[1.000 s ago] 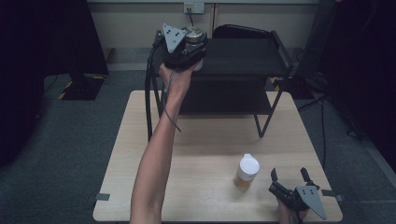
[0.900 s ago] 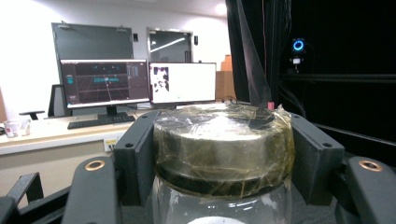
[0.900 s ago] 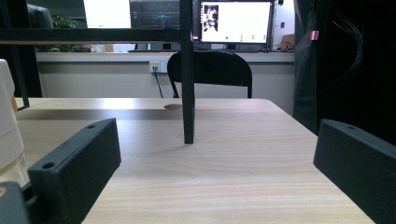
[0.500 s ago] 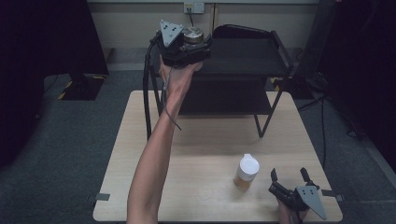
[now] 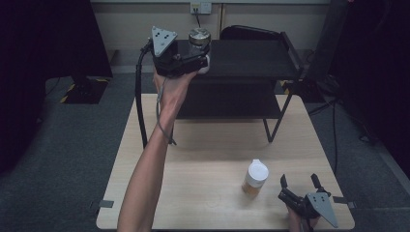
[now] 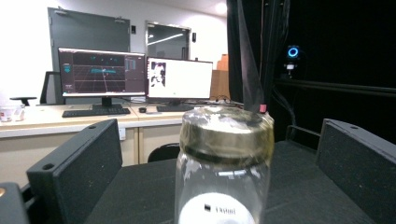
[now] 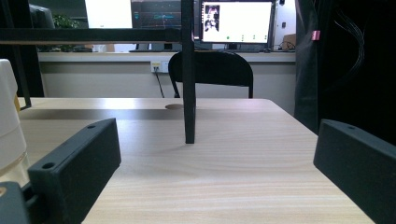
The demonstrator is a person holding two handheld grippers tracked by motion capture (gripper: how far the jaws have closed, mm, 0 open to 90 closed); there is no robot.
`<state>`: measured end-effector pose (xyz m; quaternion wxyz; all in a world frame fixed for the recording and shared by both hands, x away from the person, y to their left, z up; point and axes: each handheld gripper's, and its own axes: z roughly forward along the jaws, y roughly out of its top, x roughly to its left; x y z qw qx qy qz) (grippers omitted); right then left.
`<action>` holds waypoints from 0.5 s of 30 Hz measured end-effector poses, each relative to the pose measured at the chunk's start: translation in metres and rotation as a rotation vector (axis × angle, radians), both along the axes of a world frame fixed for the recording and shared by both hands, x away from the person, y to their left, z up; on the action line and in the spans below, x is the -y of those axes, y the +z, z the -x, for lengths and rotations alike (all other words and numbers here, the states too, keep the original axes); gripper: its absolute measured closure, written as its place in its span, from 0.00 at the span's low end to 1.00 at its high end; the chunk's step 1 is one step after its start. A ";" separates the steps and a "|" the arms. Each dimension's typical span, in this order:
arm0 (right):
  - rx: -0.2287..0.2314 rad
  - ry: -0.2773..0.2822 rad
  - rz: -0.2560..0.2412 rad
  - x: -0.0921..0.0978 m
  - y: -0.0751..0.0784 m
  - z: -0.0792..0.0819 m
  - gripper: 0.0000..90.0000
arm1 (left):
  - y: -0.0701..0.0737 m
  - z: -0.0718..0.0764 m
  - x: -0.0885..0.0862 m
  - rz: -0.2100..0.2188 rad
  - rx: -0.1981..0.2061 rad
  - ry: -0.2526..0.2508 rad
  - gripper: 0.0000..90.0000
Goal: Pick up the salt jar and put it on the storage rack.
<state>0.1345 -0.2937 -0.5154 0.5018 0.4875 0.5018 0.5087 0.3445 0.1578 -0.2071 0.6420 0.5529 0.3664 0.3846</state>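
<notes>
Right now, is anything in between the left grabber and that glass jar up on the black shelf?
No. The glass jar stands on the black shelf right between the left gripper jaws, which are spread wide on both sides. Nothing visible sits in the gap.

High view: dim, dark corners, soft focus. Left gripper view: jar (image 6: 223, 163) blurred at close range, monitors (image 6: 180, 78) glaring brightly upper left. Right gripper view: table (image 7: 224, 154) evenly lit, sharp.

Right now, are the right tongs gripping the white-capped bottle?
No, the right tongs stand open beside the white-capped bottle, apart from it.
</notes>
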 end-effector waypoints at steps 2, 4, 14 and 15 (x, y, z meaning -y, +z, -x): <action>0.000 0.000 -0.001 0.000 0.000 0.000 0.00 | -0.002 0.005 -0.003 0.001 0.003 -0.004 0.00; 0.000 0.000 0.000 0.000 0.000 0.000 0.00 | -0.005 0.009 -0.005 -0.001 0.010 -0.002 0.00; 0.000 -0.002 0.000 0.000 0.000 0.000 0.00 | -0.020 0.035 -0.019 0.001 0.014 -0.009 0.00; 0.000 -0.002 0.000 0.000 0.000 0.000 0.00 | -0.022 0.037 -0.020 -0.003 0.016 -0.009 0.00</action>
